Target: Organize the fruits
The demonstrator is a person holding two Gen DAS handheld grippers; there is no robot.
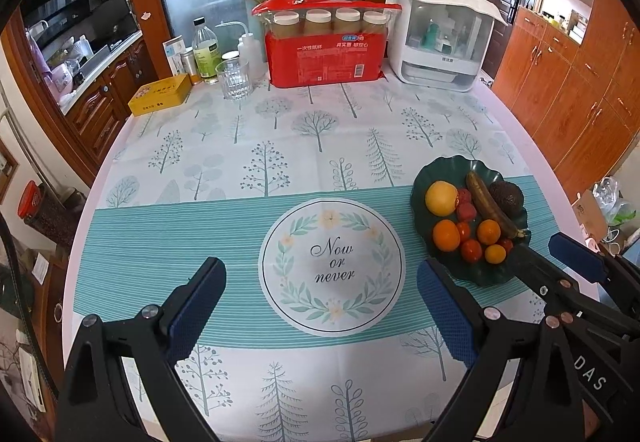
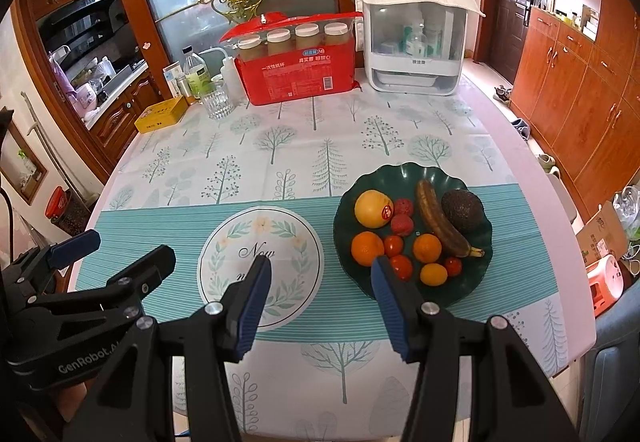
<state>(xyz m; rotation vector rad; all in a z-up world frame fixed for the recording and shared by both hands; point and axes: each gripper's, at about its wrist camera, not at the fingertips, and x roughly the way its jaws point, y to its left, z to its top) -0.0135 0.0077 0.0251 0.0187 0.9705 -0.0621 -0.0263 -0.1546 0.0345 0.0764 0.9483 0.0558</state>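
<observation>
A dark green scalloped plate (image 2: pixel 412 175) sits on the table's right side. It holds a yellow-orange fruit (image 2: pixel 374 209), oranges (image 2: pixel 367 248), small red fruits (image 2: pixel 401 266), a browned banana (image 2: pixel 438 222) and a dark avocado (image 2: pixel 462 210). The plate also shows in the left wrist view (image 1: pixel 448 169). My right gripper (image 2: pixel 320 270) is open and empty, its right finger at the plate's near rim. My left gripper (image 1: pixel 320 274) is open and empty over the round "Now or never" print (image 1: pixel 331 266).
At the table's back stand a red pack of jars (image 1: pixel 326 41), a white cabinet box (image 1: pixel 442 37), a glass (image 1: pixel 234 79), bottles (image 1: pixel 206 51) and a yellow tin (image 1: pixel 160 94). Wooden cupboards (image 2: pixel 580 81) line the right wall.
</observation>
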